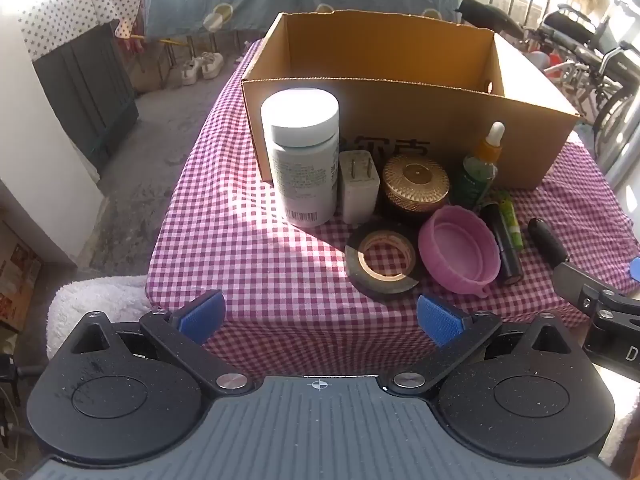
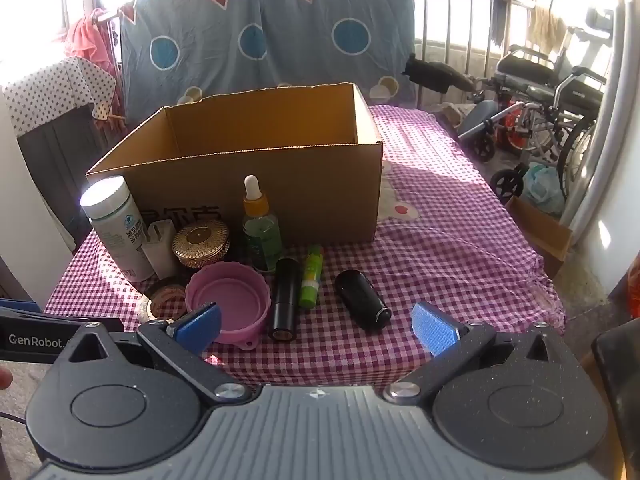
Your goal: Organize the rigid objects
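1. Cardboard box (image 1: 400, 136) sat open-topped at 12 o'clock on the checked tablecloth (image 1: 256, 248). No items showed inside from either view, prob. the destination for everything.
2. Items were lined up along the box's front wall, w/in easy reach: white bottle (image 1: 302, 160) at 10 o'clock, plug adapter (image 1: 359, 188) touching it, gold-lidded jar (image 1: 416, 184), dropper bottle (image 1: 482, 168).
3. Nearer row: tape roll (image 1: 382, 266), pink lid (image 1: 460, 254) lying open side up, black tube (image 1: 502, 244), green stick (image 2: 312, 280), black cylinder (image 2: 362, 300) lying apart at 1 o'clock.
4. Left gripper (image 1: 320, 318) hung at 6 o'clock, jaws spread wide, nothing between them. Looked like a starting pose.
5. Right gripper (image 2: 316, 326) likewise released & empty, tilted toward the black tube and cylinder, likely its closest picks.
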Tool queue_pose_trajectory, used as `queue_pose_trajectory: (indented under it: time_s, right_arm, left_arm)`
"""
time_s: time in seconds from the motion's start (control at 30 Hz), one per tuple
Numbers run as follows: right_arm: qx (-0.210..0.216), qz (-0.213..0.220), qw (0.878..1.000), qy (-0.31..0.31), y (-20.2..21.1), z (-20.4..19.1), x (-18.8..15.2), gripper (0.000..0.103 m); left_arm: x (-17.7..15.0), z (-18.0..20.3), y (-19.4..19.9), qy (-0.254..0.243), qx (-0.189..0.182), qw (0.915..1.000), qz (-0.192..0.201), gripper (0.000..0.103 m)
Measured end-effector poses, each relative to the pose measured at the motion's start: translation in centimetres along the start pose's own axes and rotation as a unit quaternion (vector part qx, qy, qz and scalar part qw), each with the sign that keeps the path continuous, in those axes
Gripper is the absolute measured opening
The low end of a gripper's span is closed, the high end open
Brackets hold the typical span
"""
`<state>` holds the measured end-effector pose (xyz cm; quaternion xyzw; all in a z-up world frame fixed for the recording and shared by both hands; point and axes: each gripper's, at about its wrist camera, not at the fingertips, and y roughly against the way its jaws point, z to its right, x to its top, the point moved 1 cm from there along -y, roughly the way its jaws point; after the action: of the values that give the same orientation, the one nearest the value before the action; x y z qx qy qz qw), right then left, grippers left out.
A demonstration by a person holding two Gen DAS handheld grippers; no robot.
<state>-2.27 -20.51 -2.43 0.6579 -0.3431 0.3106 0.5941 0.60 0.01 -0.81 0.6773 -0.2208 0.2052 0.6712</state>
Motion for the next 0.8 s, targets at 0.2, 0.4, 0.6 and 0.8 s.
queue_pose_trajectory:
  time_s: [0.2, 0.4, 0.6, 0.8]
  right_arm:
    - [0.005, -0.004, 1.000, -0.003, -0.33, 0.04, -0.13, 0.103]
    - [0.010, -0.009, 1.000, 0.005, -0.15, -0.22, -0.14, 0.103]
    - [0.011, -0.011, 1.000, 0.008, 0.04, -0.23, -0.26, 0.103]
    - [0.011, -0.012, 1.000, 0.011, 0.01, -0.30, -0.27, 0.103]
  left_arm:
    - [-0.62, 0.00, 0.38, 0.002, -0.002, 1.0000, 0.002, 0.103]
    - [-0.44, -0.10, 0.43, 0.002, 0.000, 1.0000, -0.005, 0.103]
    - [-0.45, -0.25, 0.39, 0.004, 0.003, 1.0000, -0.007, 0.103]
    - [-0.50, -0.40, 0.37, 0.004, 0.005, 1.0000, -0.006, 0.103]
